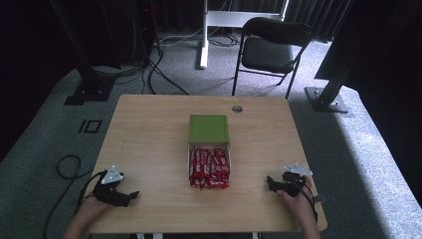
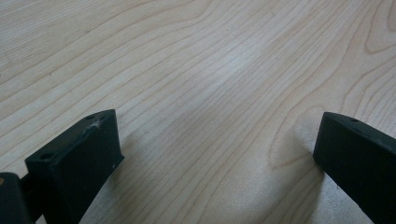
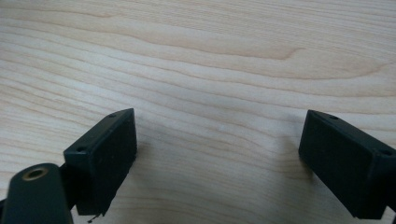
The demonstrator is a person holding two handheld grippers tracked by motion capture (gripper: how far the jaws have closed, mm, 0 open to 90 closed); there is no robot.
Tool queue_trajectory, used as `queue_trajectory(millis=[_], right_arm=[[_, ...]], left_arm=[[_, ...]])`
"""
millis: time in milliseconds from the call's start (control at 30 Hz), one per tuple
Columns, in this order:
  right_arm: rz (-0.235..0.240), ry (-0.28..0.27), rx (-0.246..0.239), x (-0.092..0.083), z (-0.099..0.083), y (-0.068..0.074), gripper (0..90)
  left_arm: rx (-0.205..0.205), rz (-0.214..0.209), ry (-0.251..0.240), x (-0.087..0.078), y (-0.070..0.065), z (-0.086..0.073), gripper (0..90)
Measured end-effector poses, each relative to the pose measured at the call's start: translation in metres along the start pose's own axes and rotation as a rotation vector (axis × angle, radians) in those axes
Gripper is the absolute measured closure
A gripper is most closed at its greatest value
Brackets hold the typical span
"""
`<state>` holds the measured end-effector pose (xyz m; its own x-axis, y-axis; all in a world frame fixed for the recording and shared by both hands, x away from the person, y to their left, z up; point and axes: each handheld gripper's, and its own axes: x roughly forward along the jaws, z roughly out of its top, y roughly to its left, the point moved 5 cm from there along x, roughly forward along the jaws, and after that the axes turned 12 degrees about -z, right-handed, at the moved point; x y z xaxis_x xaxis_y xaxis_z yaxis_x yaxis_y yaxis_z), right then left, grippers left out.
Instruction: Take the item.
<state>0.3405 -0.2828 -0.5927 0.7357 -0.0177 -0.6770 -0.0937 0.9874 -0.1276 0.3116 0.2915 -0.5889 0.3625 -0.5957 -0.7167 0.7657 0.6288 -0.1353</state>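
A pile of red snack packets [image 1: 209,168] is seen in a clear tray [image 1: 189,164] in the middle of the wooden table [image 1: 149,129]. The tray is pulled out of a green box [image 1: 209,128], which sits just behind it and touches it. The packets are packed close together and look full to the front edge.

The packets lie between the two tongs, well apart from both. The left gripper [image 1: 130,195] is rested near the table's front edge, to the left of the packets. Its jaws are held wide apart, and nothing but bare wood is seen between them in the left gripper view [image 2: 219,149]. The right gripper [image 1: 271,183] is held near the front edge too, to the right of the packets. Its jaws are also spread wide, with nothing between them [image 3: 217,158].

No packet is touched or lifted yet. It is judged that the work is at its very start: the tray is open, but all the picking is left to be done.
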Motion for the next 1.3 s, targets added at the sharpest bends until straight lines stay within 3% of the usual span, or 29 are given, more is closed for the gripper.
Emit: queue_trajectory(millis=[467, 633, 767, 1300], right_arm=[[-0.001, 0.003, -0.002, 0.000, 0.000, -0.001, 12.3], [-0.011, 0.010, 0.019, -0.004, 0.003, -0.003, 13.1], [0.000, -0.006, 0.032, -0.008, 0.007, -0.002, 13.1], [0.017, -0.067, 0.011, -0.030, 0.034, 0.012, 13.2]], left_arm=[[0.000, 0.000, 0.000, 0.000, 0.000, 0.000, 1.6], [0.000, 0.000, 0.000, 0.000, 0.000, 0.000, 1.6], [0.000, 0.000, 0.000, 0.000, 0.000, 0.000, 1.6], [0.000, 0.000, 0.000, 0.000, 0.000, 0.000, 1.6]])
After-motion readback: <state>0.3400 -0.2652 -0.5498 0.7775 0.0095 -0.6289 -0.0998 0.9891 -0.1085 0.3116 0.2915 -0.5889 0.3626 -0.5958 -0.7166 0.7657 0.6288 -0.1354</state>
